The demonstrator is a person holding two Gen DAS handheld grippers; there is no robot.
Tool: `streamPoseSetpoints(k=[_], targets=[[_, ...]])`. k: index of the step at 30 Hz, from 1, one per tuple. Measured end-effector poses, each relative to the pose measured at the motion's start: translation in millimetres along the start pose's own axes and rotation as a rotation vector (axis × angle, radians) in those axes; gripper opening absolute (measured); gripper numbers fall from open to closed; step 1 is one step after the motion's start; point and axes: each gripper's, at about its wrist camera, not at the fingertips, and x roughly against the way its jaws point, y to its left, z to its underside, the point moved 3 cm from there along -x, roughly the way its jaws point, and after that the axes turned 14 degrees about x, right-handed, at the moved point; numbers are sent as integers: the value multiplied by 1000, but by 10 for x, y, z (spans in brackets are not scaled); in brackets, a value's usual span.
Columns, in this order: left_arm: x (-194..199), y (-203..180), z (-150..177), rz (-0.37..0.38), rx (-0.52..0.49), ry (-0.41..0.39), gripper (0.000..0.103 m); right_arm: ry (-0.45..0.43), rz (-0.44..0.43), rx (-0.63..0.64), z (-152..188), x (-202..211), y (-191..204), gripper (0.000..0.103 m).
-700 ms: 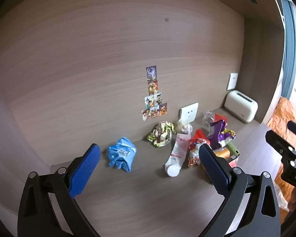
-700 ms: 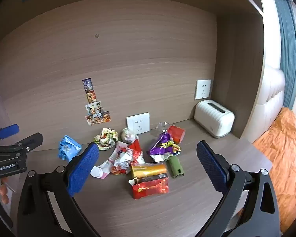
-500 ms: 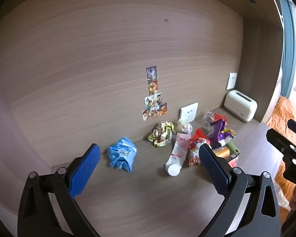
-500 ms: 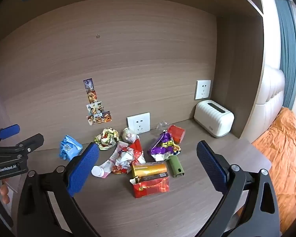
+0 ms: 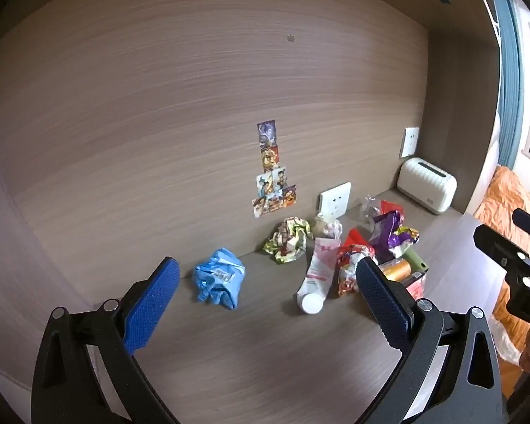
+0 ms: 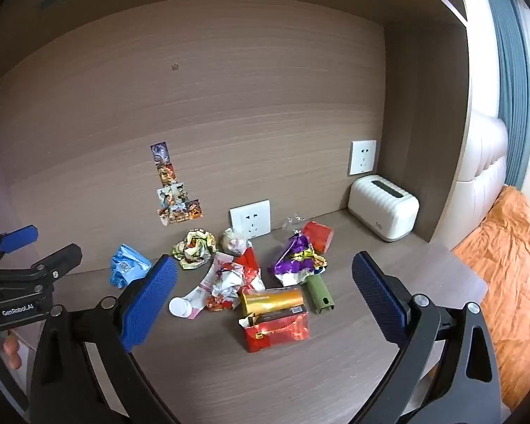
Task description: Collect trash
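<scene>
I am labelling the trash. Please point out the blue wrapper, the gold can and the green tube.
blue wrapper (image 5: 218,279), left wrist view, crumpled middle.
gold can (image 6: 272,300), right wrist view, side wall.
green tube (image 6: 318,291), right wrist view, body.

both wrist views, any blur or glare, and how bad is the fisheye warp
Left wrist view: sharp, no motion blur; bright daylight at the window edge on the right, wall grain bows into arcs, corners black. Right wrist view: equally sharp; mild sheen on the gold can, shelf edges curve strongly near the rim, trash in mid-frame barely distorted.
</scene>
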Motion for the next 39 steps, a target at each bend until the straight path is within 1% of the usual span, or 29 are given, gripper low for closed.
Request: streamPoseSetpoints(k=[9, 13, 26, 39], targets=[[-45, 3, -44, 18, 5, 1, 98, -5, -1, 10, -51, -10, 40, 99], [-57, 47, -29, 29, 6, 5, 98, 3, 35, 19, -54, -6, 47, 99], [-105, 69, -31, 40, 1, 11, 98, -3, 57, 26, -55, 1, 101, 99], [-100, 86, -11, 36, 2, 13, 98, 15, 44, 19, -26, -58, 115, 99]])
